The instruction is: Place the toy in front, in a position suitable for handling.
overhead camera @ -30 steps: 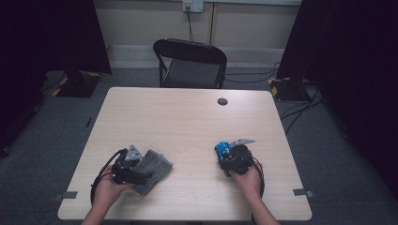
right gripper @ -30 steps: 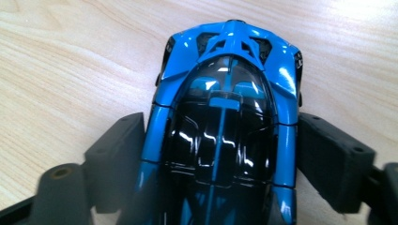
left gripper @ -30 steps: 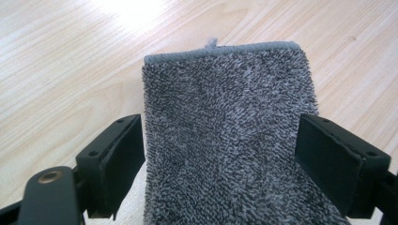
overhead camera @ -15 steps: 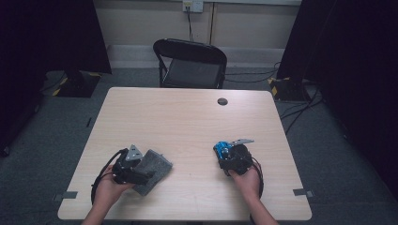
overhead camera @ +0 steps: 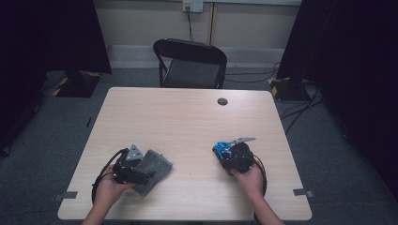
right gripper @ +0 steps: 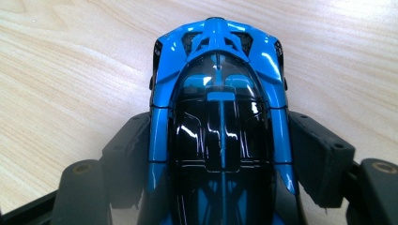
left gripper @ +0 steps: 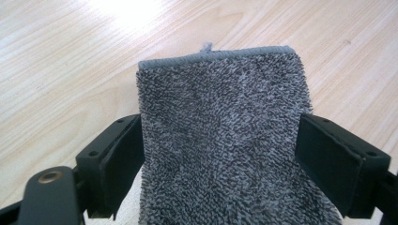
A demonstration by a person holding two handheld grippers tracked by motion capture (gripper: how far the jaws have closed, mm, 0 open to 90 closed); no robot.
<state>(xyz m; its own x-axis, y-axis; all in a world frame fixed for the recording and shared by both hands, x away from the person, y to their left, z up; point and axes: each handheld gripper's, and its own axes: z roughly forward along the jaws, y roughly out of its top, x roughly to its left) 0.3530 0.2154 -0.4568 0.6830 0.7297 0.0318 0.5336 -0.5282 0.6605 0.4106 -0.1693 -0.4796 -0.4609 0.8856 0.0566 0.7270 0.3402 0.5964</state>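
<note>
Nothing has shifted but the right gripper (right gripper: pixel 220 159), whose jaws have just been closing onto the blue toy car (right gripper: pixel 219 117) (long axis along them) near the table's (overhead camera: pixel 187 112) right edge.

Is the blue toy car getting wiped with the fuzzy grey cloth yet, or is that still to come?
Still to come, it seems. Done: each tool has reached its thing. In hand: the right gripper jaws have just been closing around the blue toy car; the left gripper straddles the grey cloth, flat on the table. Left: bringing cloth and car together; they lie apart.
</note>
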